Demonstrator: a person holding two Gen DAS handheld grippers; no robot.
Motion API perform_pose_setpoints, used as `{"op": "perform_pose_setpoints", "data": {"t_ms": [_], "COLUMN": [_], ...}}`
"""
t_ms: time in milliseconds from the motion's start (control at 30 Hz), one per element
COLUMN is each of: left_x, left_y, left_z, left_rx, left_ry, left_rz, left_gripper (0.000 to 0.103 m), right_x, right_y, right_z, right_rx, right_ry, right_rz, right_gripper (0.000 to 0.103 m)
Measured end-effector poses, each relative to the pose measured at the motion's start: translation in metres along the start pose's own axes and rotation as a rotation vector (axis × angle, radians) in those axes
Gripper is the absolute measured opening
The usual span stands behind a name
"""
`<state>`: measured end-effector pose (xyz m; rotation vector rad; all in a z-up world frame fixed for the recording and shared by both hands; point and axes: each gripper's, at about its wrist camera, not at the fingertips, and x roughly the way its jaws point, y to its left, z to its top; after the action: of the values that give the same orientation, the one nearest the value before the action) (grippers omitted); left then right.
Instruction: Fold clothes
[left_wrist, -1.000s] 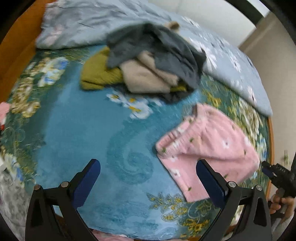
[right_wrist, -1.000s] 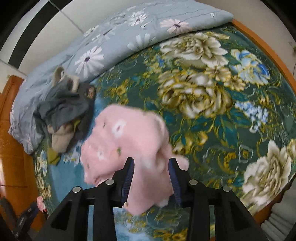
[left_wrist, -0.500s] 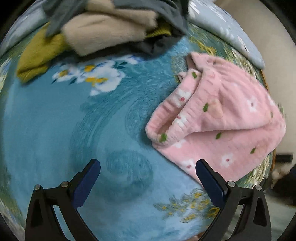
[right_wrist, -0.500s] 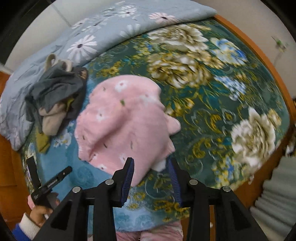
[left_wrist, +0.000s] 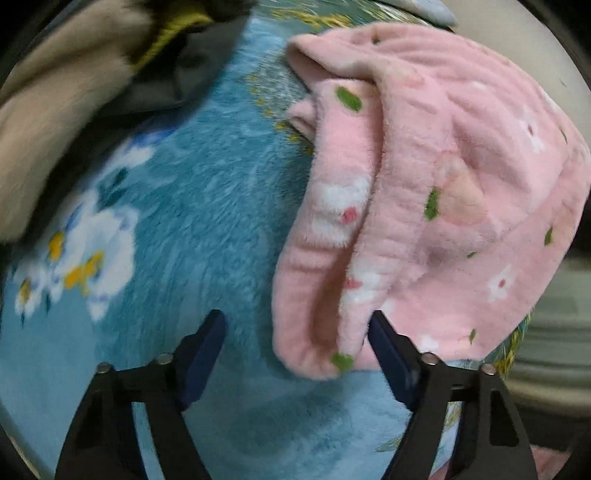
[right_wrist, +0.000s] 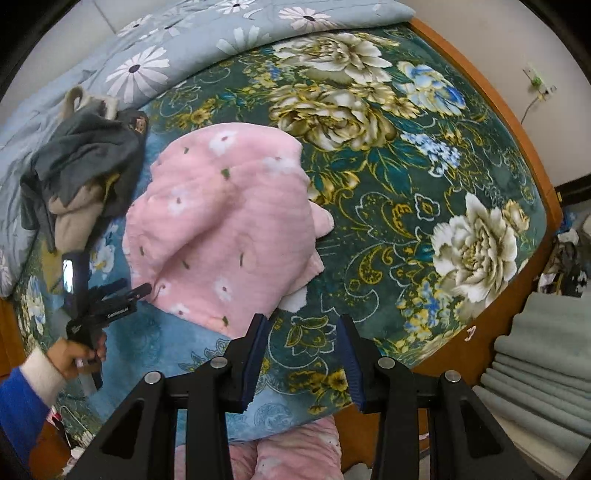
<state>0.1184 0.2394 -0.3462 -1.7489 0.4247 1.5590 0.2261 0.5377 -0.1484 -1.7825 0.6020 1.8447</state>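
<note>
A pink fleece garment (right_wrist: 225, 229) printed with small white flowers and green flecks lies crumpled on the bed, on a plush floral blanket (right_wrist: 406, 155) that is teal-blue near the person and dark green with large cream and gold blooms farther out. In the left wrist view the left gripper (left_wrist: 295, 350) sits low over the blanket with its fingers spread wide; a rolled, open hem of the pink garment (left_wrist: 424, 192) hangs down between them, close to the right-hand finger, though whether it touches that finger cannot be told, and nothing is clamped. The right gripper (right_wrist: 301, 350) hovers above the near edge of the bed, its fingers moderately apart and empty, with the garment's near corner just beyond the left-hand finger. Beside the pink garment, toward the head of the bed, is a heap of other clothes (right_wrist: 81, 173): grey on top, beige and a bit of olive-yellow below, something dark underneath; in the left wrist view this heap fills the blurred upper left corner. Behind it a pale blue quilt (right_wrist: 166, 55) with daisy prints runs along the far side of the bed. The right wrist view also shows the person's hand (right_wrist: 77, 358) gripping the left tool's handle, with a white cuff and blue sleeve (right_wrist: 18, 413). An orange wooden bed frame (right_wrist: 517, 140) edges the mattress, and folded grey fabric (right_wrist: 543, 350) sits beyond it at lower right. Pink fleece (right_wrist: 288, 454) shows at the bottom, below the right tool.
</note>
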Motion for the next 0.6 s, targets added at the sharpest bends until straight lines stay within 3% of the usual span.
{"op": "perform_pose_setpoints", "data": {"t_ms": [33, 100, 200, 400, 600], "left_x": [0.002, 0.002, 0.0, -0.032, -0.101], "left_y": [0.001, 0.004, 0.009, 0.018, 0.047], "left_z": [0.003, 0.006, 0.008, -0.013, -0.076], "left_rx": [0.01, -0.015, -0.081, -0.263, -0.496], "left_ry": [0.006, 0.014, 0.018, -0.069, -0.241], "left_rz": [-0.011, -0.047, -0.099, -0.161, -0.189], "left_gripper": [0.063, 0.041, 0.016, 0.012, 0.011], "right_x": [0.001, 0.004, 0.007, 0.007, 0.005], "right_y": [0.002, 0.007, 0.014, 0.029, 0.042], "right_z": [0.002, 0.005, 0.009, 0.016, 0.01], "right_rx": [-0.004, -0.013, -0.026, -0.057, -0.06], "right_ry": [0.004, 0.014, 0.021, 0.002, -0.02], "right_rz": [-0.002, -0.003, 0.004, 0.044, 0.104], "right_gripper": [0.042, 0.042, 0.042, 0.042, 0.042]}}
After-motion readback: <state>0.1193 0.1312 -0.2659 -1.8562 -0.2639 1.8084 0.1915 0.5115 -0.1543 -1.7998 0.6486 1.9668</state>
